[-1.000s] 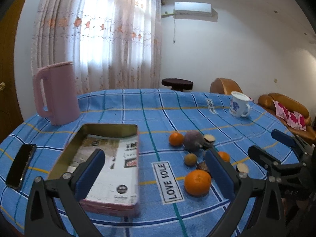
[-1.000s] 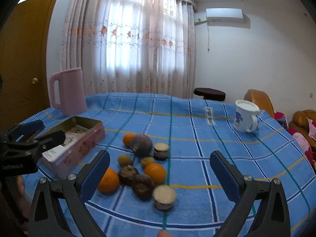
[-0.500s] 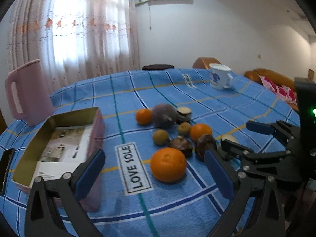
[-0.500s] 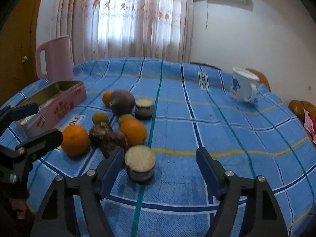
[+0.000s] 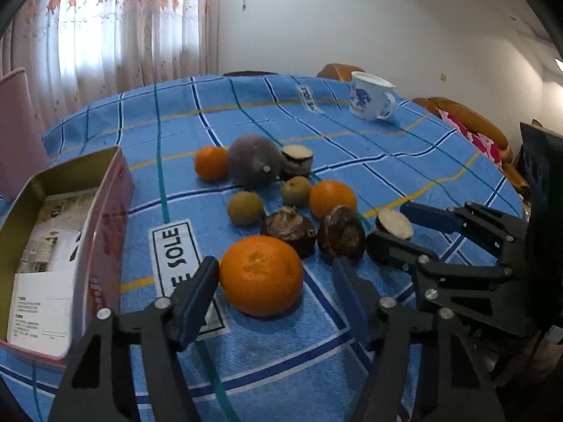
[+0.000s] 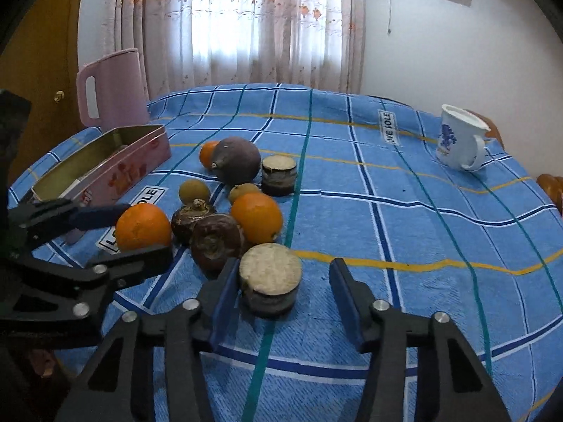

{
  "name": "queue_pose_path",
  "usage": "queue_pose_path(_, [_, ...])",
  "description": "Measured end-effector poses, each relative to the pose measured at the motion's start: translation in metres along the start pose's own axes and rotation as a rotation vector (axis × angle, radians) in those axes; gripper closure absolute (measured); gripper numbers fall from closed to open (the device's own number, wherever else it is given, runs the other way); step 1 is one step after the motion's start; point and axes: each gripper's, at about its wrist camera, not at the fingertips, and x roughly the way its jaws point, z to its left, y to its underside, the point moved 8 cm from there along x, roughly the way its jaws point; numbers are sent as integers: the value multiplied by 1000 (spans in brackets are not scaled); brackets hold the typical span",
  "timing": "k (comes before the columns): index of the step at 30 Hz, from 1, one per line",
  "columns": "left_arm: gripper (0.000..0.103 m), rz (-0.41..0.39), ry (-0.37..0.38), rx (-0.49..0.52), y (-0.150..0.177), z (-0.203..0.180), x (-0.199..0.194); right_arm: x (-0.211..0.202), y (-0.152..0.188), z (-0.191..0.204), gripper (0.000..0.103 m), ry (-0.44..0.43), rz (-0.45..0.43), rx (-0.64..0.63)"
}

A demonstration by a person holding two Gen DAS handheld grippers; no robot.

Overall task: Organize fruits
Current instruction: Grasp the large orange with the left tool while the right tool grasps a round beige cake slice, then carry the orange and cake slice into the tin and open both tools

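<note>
Left wrist view: the left tongs (image 5: 274, 283) stand apart around a large orange (image 5: 261, 275), dimpled and round with no long axis, their pads having just been closing; the left pad touches it, the right is clear, so nothing is gripped. The right tongs (image 6: 283, 290), also just narrowed, bracket a cut dark fruit (image 6: 270, 283), pale flat face up, right pad clear. Both have dropped nearer the fruit than a second ago. Behind on the blue checked surface (image 6: 404, 218) lie more fruit and a pink tin (image 5: 105, 218).
</note>
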Motion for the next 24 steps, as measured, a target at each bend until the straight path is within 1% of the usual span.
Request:
queue_pose_path(2, [40,0,-3,-4,0,2,0,0,0,2,61,-20,-3,-5])
queue_pose_path(3, [45,-4,-6,-8,0,2,-1,-1,0,4,65,-30,-6,-11])
queue_pose_path(4, [50,-8,-5,-16,0,4,-1,-1,0,5,67,-35,-9,-12])
queue_pose_path(5, [53,-14,-2,-22,1,6,-3,-2,0,5,67,-39,-12,-11])
queue_pose_path(11, [54,-29,34,-17,3,4,-9,-6,-3,1,67,-53,-52,18])
queue_pose_path(16, [54,-66,38,-29,0,6,-16,-13,-7,3,67,-55,-89,13])
queue_pose_path(21, [54,-118,17,-45,-8,15,-30,-23,-17,8,67,-71,-129,6])
queue_pose_path(24, [54,-152,-10,-42,-12,21,-40,-26,-24,13,67,-94,-149,3])
